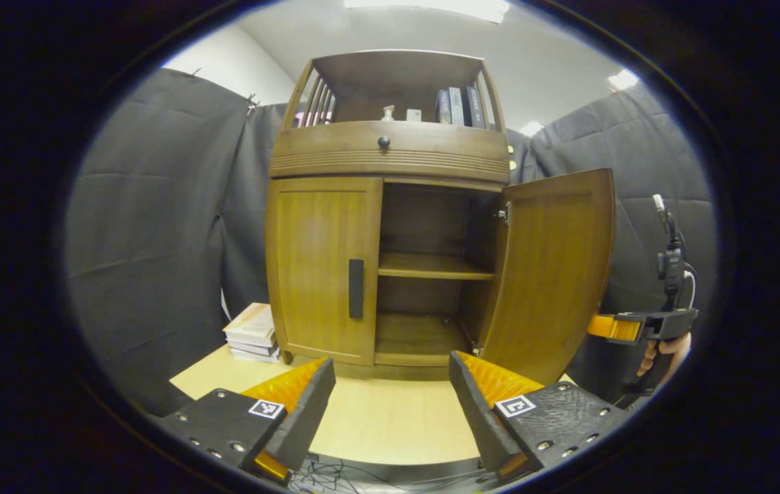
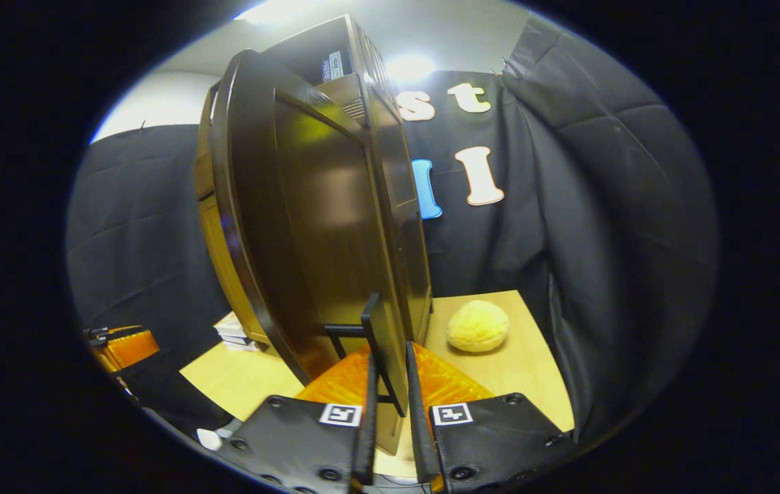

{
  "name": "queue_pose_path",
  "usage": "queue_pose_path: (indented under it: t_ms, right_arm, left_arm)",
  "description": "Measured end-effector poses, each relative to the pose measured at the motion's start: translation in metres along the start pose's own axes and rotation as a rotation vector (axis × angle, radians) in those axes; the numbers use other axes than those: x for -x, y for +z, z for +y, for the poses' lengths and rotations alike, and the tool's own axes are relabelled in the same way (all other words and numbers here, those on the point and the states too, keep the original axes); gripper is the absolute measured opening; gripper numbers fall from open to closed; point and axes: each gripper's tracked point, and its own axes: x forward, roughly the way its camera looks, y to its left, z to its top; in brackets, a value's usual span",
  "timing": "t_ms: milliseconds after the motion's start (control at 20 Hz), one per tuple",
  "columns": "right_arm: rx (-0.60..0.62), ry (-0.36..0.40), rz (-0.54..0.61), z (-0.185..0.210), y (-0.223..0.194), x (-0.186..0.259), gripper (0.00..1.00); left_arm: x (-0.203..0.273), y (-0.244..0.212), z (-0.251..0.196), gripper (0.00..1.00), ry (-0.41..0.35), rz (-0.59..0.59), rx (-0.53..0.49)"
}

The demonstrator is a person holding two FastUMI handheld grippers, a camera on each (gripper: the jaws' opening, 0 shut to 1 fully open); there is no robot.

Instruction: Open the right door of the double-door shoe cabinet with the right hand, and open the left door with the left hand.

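Shoe cabinet (image 1: 390, 158): wooden, standing on the pale counter (image 1: 390, 418), books on its top shelf.
Right door (image 1: 554, 274): swung wide, inner shelves exposed.
Left door (image 1: 324, 267): closed, dark vertical handle (image 1: 356, 289) untouched.
Left hand-held gripper (image 1: 390, 391): fingers spread wide, holding nothing, hanging in front of the cabinet and apart from it.
Right hand-held gripper (image 2: 387, 418): fingers drawn close around the right door's handle (image 2: 381, 350), one on either side; seen at that door's outer edge from the left gripper view.
Book stack (image 1: 252, 333): on the counter left of the cabinet.
Round yellow object (image 2: 477, 326): on the counter, right of the cabinet.
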Motion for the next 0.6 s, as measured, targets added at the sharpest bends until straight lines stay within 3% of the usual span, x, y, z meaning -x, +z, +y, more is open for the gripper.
queue_pose_path:
  t_ms: [50, 200, 350, 500, 600]
  right_arm:
    - [0.015, -0.039, 0.0, 0.0, 0.003, 0.007, 0.28]
    - [0.048, -0.172, -0.031, -0.013, 0.004, 0.031, 0.71]
    - [0.038, -0.282, -0.034, -0.01, -0.005, 0.055, 0.92]
    - [0.061, -0.351, -0.006, 0.021, -0.018, 0.079, 0.92]
    - [0.088, -0.37, -0.013, 0.051, -0.017, 0.091, 0.98]
  left_arm:
    - [-0.005, -0.004, 0.007, 0.96, -0.016, 0.014, 0.016]
    - [-0.021, -0.013, 0.037, 0.96, -0.049, 0.032, 0.051]
    - [-0.04, -0.011, 0.069, 0.96, -0.081, 0.034, 0.064]
    - [-0.059, -0.012, 0.104, 0.95, -0.123, 0.037, 0.081]
    - [-0.07, -0.011, 0.125, 0.96, -0.144, 0.035, 0.078]
